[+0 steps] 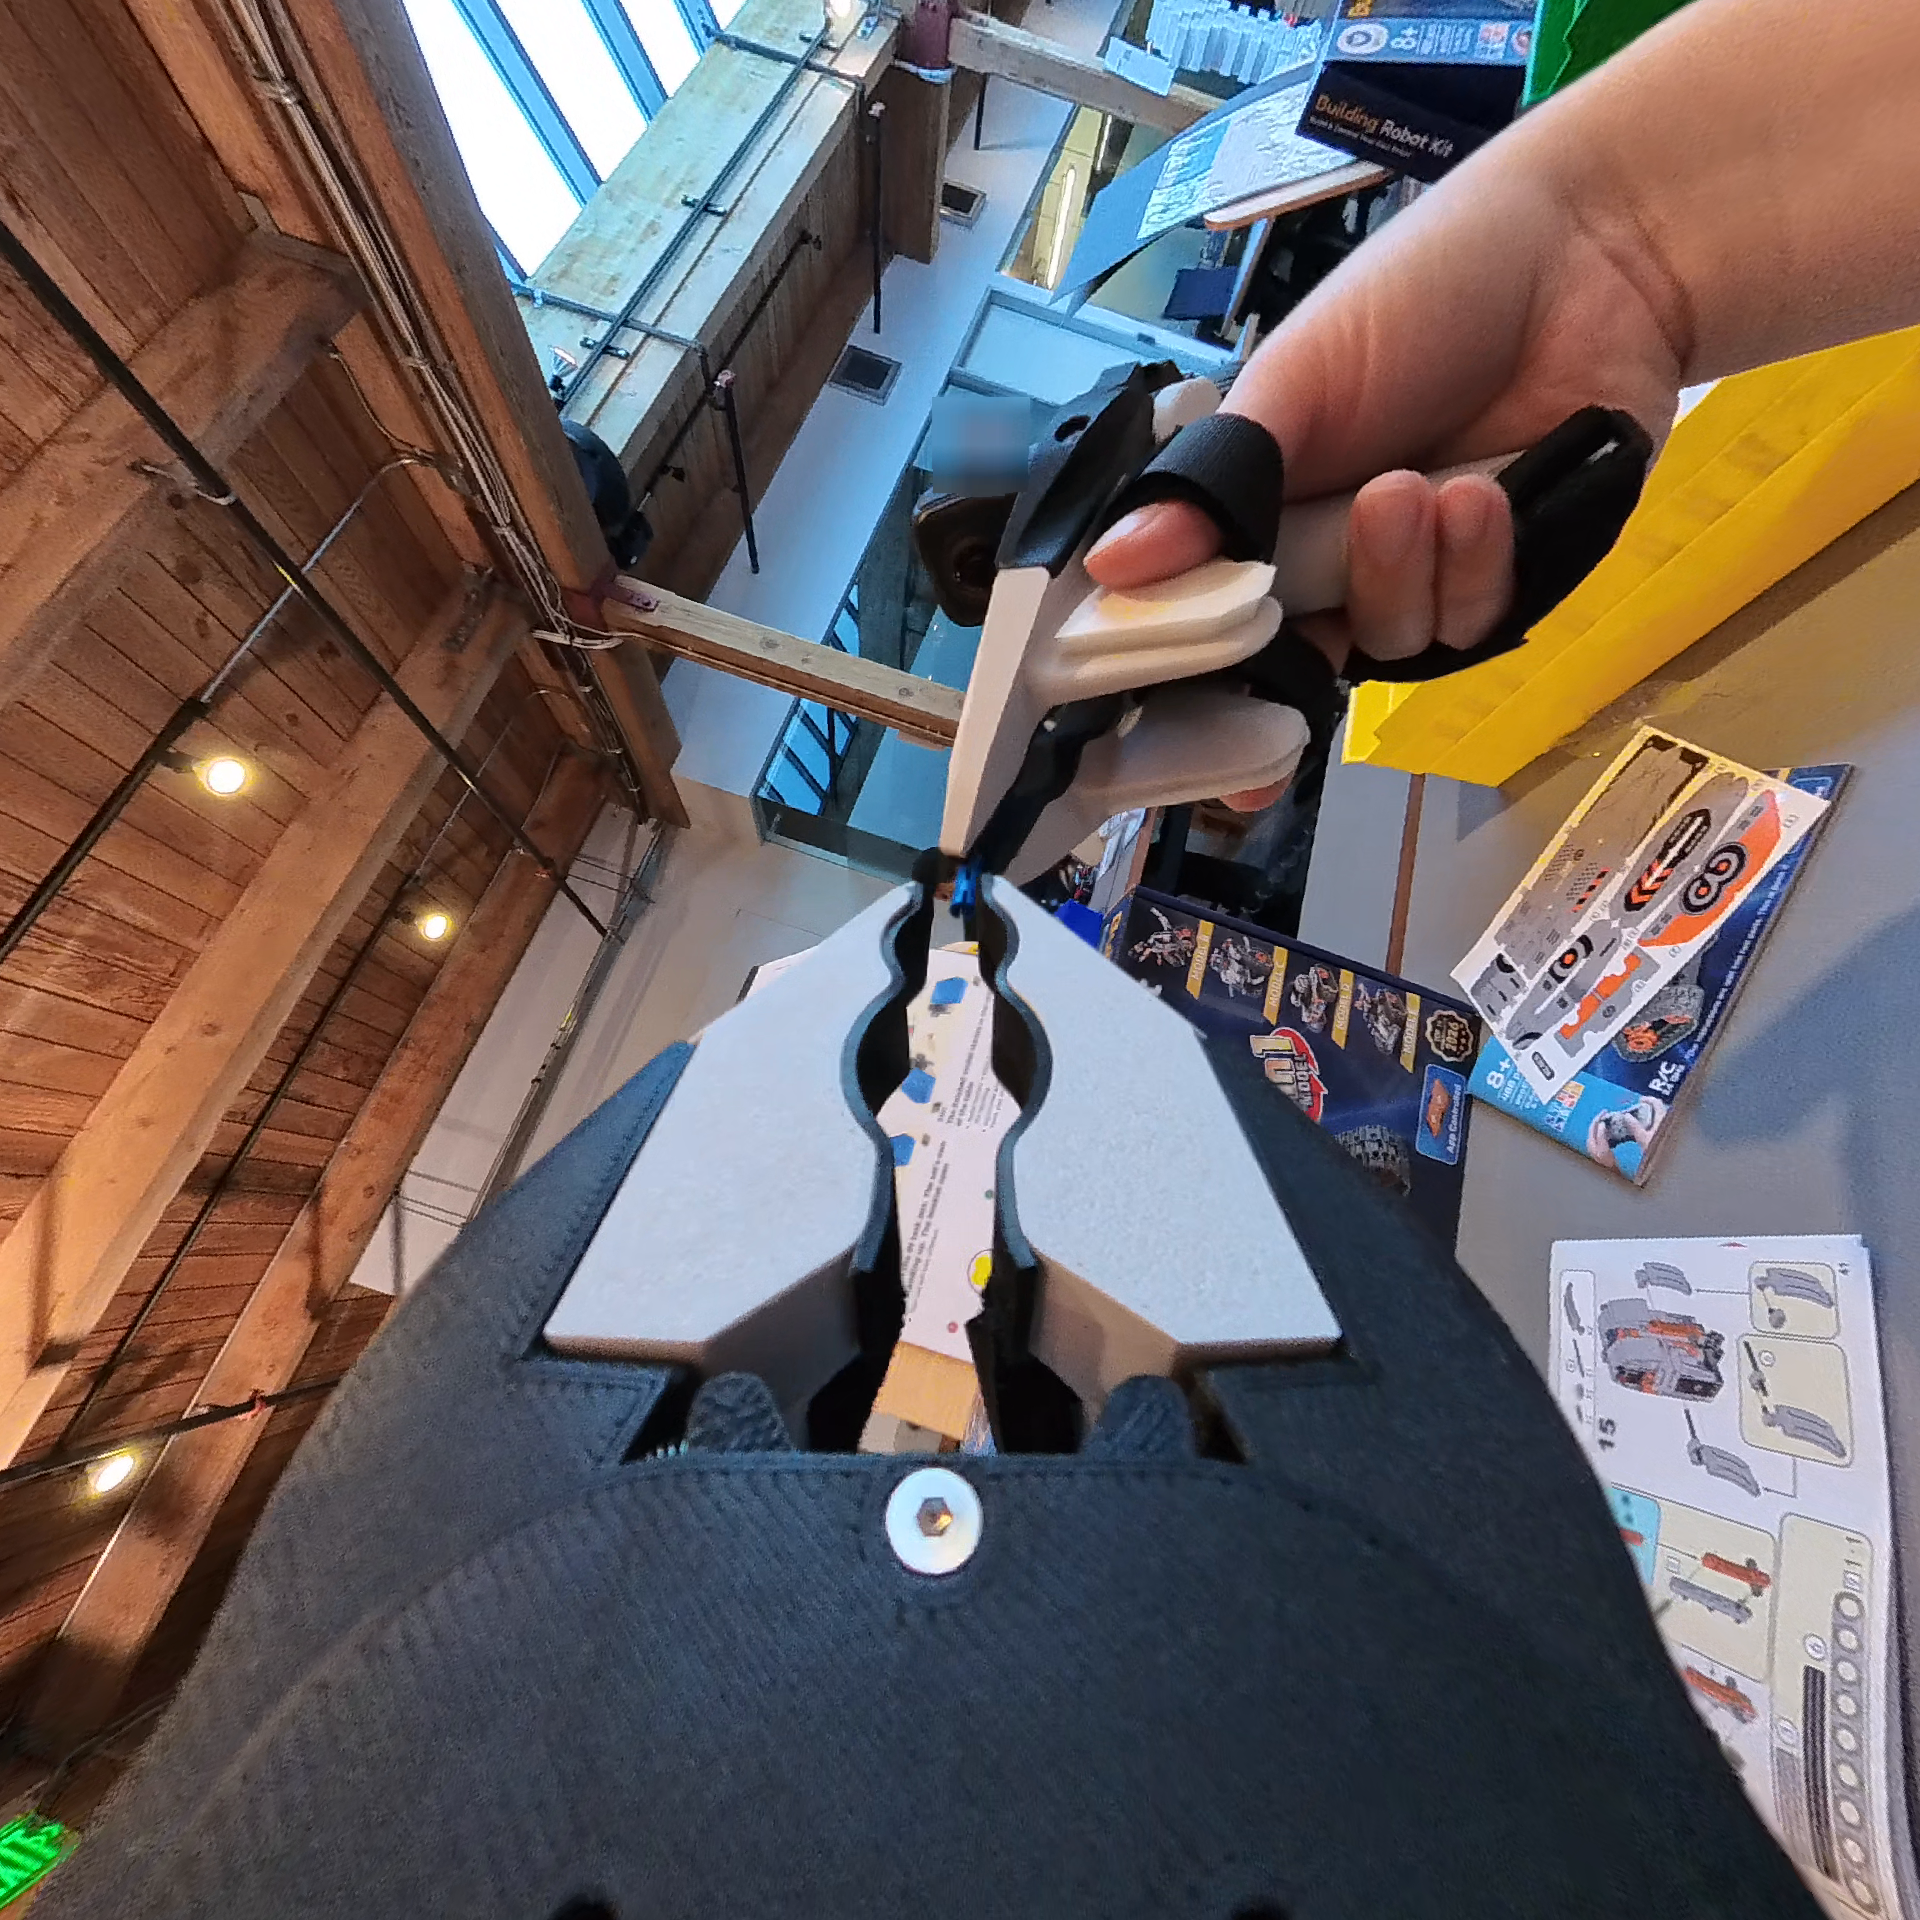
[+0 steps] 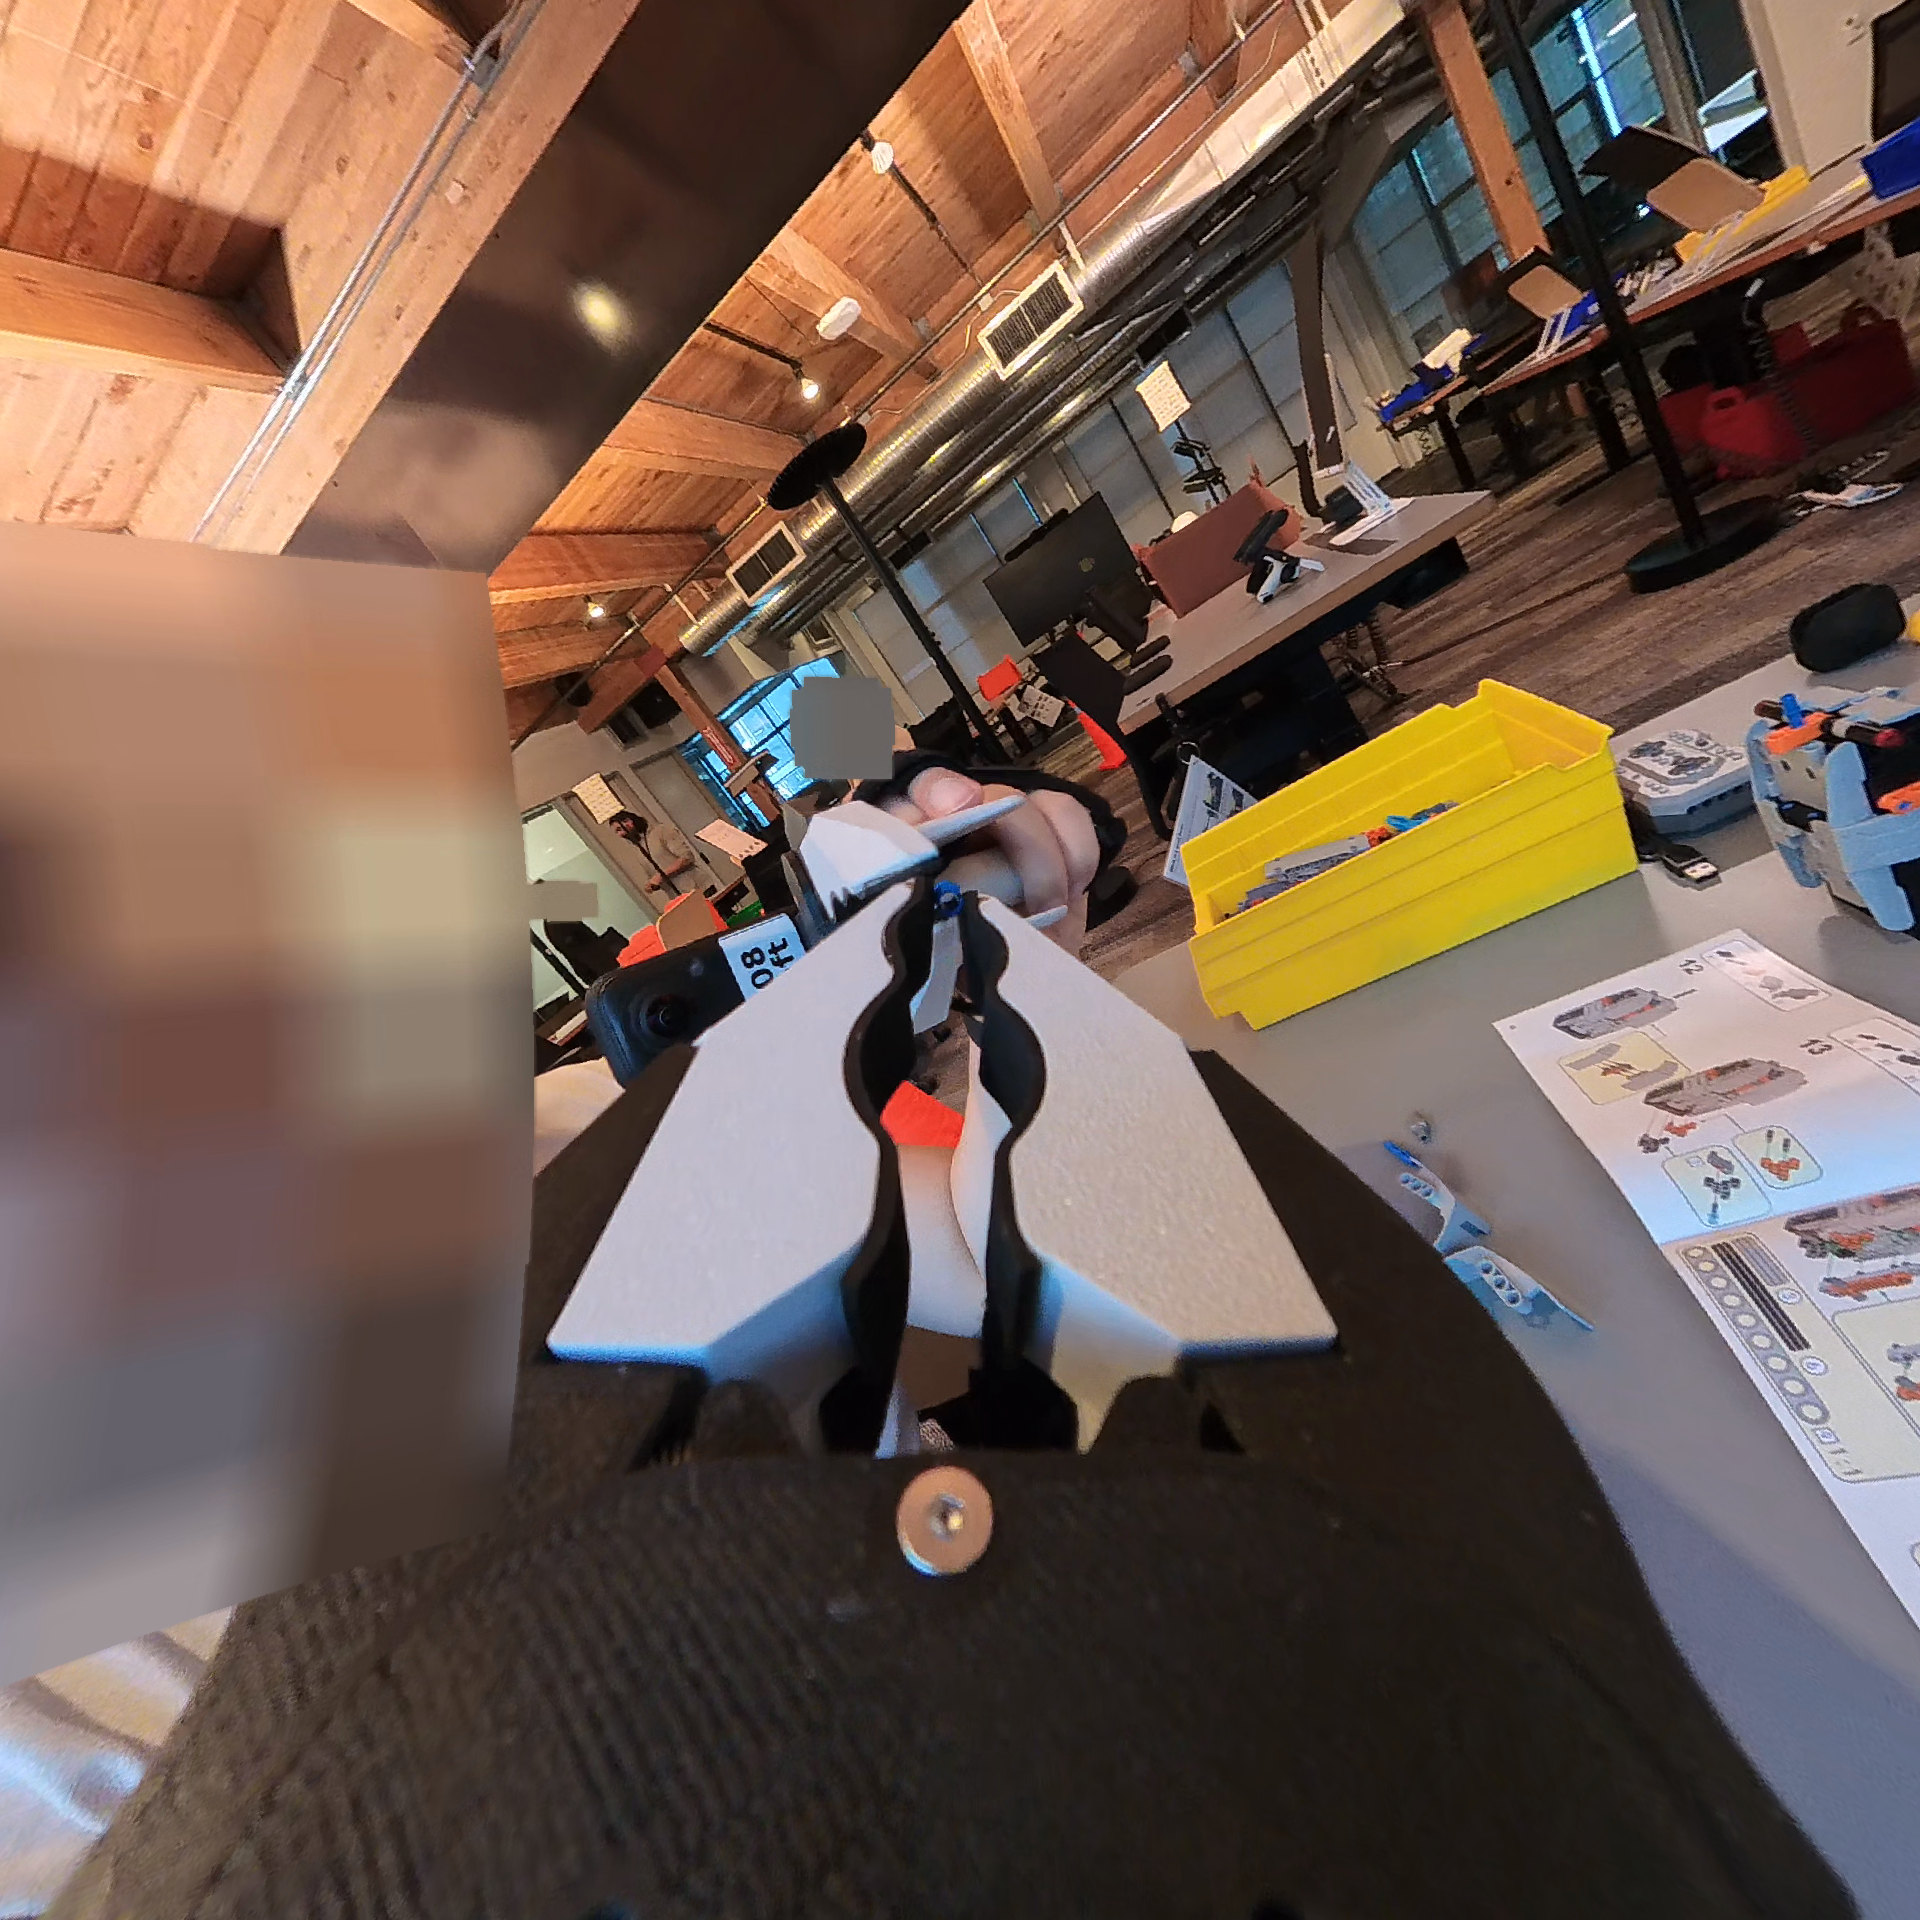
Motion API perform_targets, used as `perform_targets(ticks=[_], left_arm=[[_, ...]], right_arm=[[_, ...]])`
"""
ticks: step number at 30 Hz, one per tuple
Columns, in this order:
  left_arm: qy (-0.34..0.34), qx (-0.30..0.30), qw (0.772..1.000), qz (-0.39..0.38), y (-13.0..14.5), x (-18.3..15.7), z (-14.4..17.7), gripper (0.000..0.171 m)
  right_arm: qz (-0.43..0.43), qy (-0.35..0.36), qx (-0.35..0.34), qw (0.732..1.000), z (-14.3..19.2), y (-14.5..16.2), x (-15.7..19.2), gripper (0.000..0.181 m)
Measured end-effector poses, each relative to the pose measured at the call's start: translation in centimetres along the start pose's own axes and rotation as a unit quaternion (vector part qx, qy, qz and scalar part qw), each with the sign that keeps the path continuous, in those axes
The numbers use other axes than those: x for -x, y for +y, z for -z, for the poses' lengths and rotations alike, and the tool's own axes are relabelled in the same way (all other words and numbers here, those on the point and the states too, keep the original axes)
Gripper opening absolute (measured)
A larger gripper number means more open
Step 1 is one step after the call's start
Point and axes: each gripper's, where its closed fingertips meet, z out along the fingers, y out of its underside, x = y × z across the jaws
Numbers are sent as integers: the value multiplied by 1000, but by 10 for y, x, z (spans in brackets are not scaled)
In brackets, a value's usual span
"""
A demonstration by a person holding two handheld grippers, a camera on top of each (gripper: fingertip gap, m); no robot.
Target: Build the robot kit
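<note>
Both grippers are held up in the air, tip to tip. In the left wrist view my left gripper has its jaws nearly closed on a small blue pin. The right gripper, held by a hand, comes in from above and meets the same pin. In the right wrist view my right gripper is closed on the blue pin. The left gripper and its hand sit just beyond it. A narrow grey strip shows through the gap between the right jaws.
A grey table lies below to the right. It holds a yellow bin with parts, instruction sheets, loose grey-blue pieces and a part-built model. A sticker sheet and a kit box are also there.
</note>
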Motion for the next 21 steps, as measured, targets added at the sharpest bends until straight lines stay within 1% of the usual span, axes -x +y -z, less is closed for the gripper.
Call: perform_targets(ticks=[10,14,17,19,20,21], left_arm=[[18,17,1000,0,4,-6,-3,3],[35,19,999,23,6,-7,-2,2],[55,11,996,63,7,-7,1,2],[80,-4,991,109,5,-8,5,2],[94,-16,987,132,3,-8,8,2],[109,-31,981,155,0,-9,11,2]], right_arm=[[-9,-1,6,1000,1,2,-3,3],[22,2,12,1000,2,3,-4,5],[78,2,-3,997,3,-2,5,28],[155,11,-3,988,4,-3,11,46],[228,25,6,973,5,-1,13,57],[318,55,10,946,8,-1,11,69]])
